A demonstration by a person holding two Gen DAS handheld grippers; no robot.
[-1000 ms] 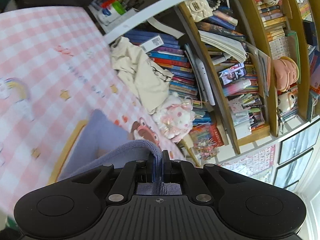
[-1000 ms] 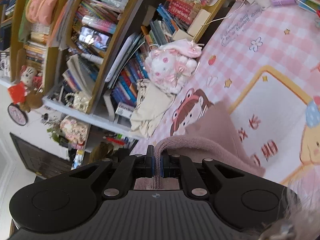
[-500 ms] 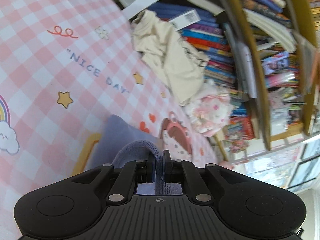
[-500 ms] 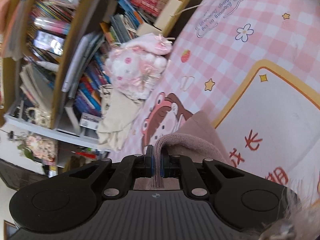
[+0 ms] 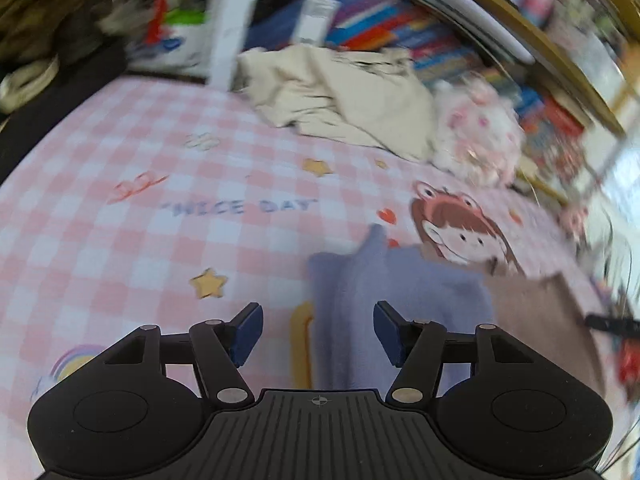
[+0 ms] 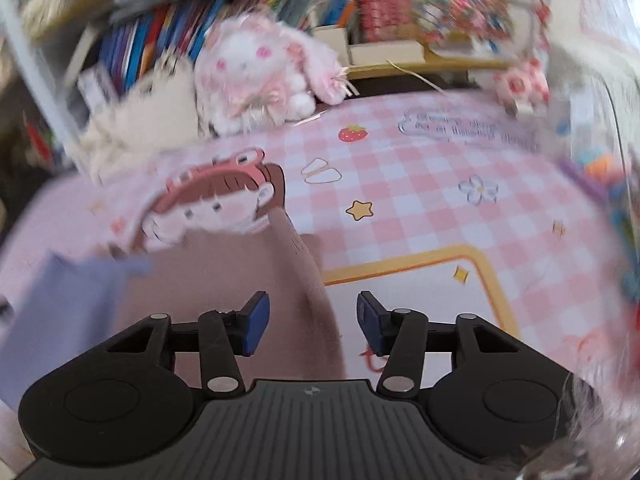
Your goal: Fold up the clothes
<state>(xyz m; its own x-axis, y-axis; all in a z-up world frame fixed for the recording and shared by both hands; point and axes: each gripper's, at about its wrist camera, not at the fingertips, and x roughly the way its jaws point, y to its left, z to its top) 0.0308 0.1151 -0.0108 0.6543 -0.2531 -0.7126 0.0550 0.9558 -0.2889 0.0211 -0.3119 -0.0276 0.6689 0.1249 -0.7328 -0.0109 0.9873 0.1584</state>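
Your left tongs (image 5: pixel 318 334) and right tongs (image 6: pixel 312 324) are opening, nothing gripped; the two-tone garment (image 5: pixel 400 300) lies flat, one fold laid, more likely left.

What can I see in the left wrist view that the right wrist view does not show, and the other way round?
Only the left wrist view: the "NICE DAY" print, the rainbow print and the left gripper, its jaws opening above the purple cloth.
Only the right wrist view: the strawberry print, the flower print and the right gripper, its jaws opening above the mauve cloth.
Both: the two cloths side by side, the plush rabbit, the cream garment and the pink checked mat.
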